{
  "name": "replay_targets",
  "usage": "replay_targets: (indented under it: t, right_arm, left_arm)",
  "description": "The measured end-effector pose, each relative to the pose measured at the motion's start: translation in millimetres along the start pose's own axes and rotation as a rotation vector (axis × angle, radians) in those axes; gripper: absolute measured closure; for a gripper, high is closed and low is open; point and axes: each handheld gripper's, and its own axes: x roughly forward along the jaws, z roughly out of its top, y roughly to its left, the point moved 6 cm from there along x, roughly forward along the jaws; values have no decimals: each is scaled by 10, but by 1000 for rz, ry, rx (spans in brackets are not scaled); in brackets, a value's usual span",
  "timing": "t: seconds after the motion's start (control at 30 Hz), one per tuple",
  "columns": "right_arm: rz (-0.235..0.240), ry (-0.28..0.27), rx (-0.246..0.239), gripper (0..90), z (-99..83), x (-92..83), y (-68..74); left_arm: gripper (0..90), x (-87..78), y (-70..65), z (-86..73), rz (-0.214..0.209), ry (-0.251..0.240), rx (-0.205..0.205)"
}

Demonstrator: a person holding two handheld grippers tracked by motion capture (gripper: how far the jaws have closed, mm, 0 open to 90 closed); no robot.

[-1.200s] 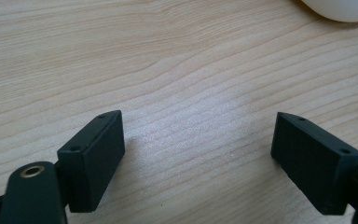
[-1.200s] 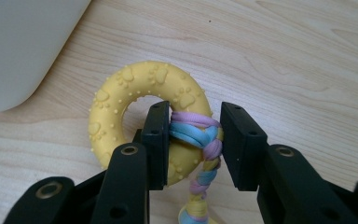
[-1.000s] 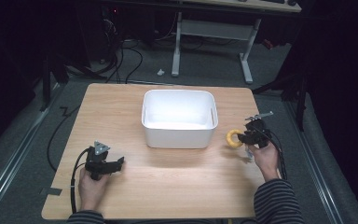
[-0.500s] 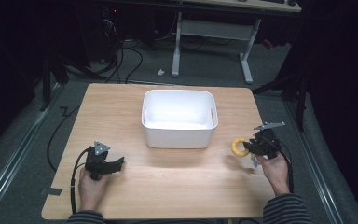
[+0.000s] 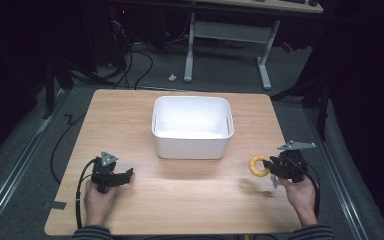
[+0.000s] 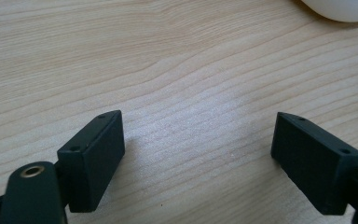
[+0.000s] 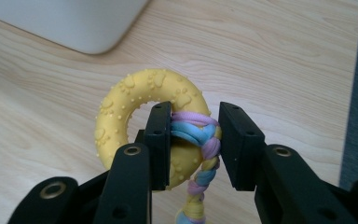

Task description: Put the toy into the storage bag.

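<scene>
My right gripper [image 7: 195, 142] clamps yellow ring toy [image 7: 140, 116] at braided rope [image 7: 198, 135], near tabletop's right edge; thin grip, may slip. Left gripper [image 6: 198, 158] open, empty.

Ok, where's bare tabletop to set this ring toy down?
Widest bare wood: in front of the white bin, between the left tongs and the right tongs holding the yellow ring toy. Strips left of the bin and behind it are free too. Right edge is tight.
</scene>
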Motion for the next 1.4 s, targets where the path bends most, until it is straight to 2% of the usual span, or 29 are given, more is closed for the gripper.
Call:
replay_targets:
  t: [0.17, 0.23, 0.5, 0.63, 0.7, 0.93, 1.1, 1.4]
  right_arm:
    - [25, -37, -24, 665, 19, -123, 164]
    - [28, -41, -49, 664, 37, -170, 259]
    - [64, -76, -82, 664, 147, -319, 447]
    - [76, -73, -101, 664, 209, -332, 521]
    - [96, -96, -110, 664, 284, -356, 579]
    - [118, -132, -121, 664, 431, -422, 625]
    - [138, -137, -113, 664, 539, -419, 634]
    - [144, -131, -135, 664, 715, -367, 696]
  left_arm:
    - [177, 0, 0, 0, 0, 0, 0]
    - [177, 0, 0, 0, 0, 0, 0]
    - [177, 0, 0, 0, 1, 0, 0]
    - [177, 0, 0, 0, 0, 0, 0]
    - [176, 0, 0, 0, 0, 0, 0]
    - [177, 0, 0, 0, 0, 0, 0]
    - [177, 0, 0, 0, 0, 0, 0]
    - [177, 0, -1, 0, 0, 0, 0]
